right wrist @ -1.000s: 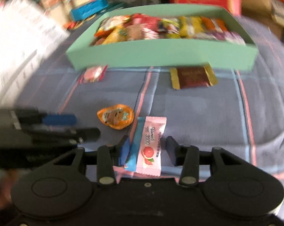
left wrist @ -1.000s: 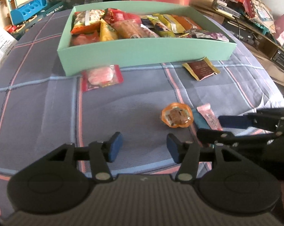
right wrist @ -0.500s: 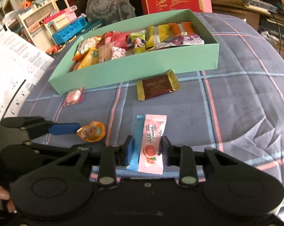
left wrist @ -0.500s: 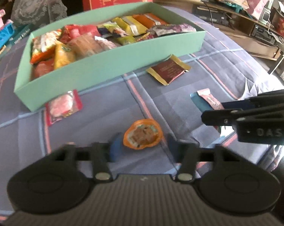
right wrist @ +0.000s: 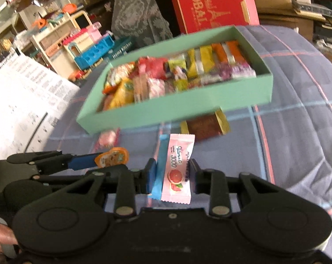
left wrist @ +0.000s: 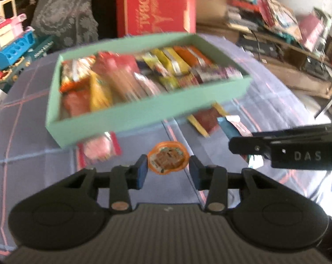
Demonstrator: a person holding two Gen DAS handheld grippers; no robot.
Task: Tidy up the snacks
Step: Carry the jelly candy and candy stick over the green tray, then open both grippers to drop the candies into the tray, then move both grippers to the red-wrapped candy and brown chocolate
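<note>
The orange jelly cup (left wrist: 167, 160) sits between the blue pads of the left gripper (left wrist: 168, 171), clenched at its two sides and lifted above the cloth, at about 6 o'clock from the green box (left wrist: 130, 118). The cup is almost round, so it has no clear long axis; its printed lid faces up and a little toward the camera.

The pink sachet (right wrist: 178, 167) and a blue sachet (right wrist: 160, 169) beside it are grasped together in the right gripper (right wrist: 172, 177). Their long axis runs away from the camera toward 12 o'clock, pointing at the front wall of the box.

What could go wrong: the cup is held only by its thin rim, so I judge it may slip or pop out if the grip is uneven. The two sachets lie flat side by side, and one may slide free during the carry, because the pads press mostly on the outer edges. The box is already quite full, so a drop may land on top and roll out.

A red-gold packet (right wrist: 204, 125) and a pink candy packet (left wrist: 98, 149) lie just before the box wall; the view is blurred, so their exact contact with it I cannot tell.
</note>
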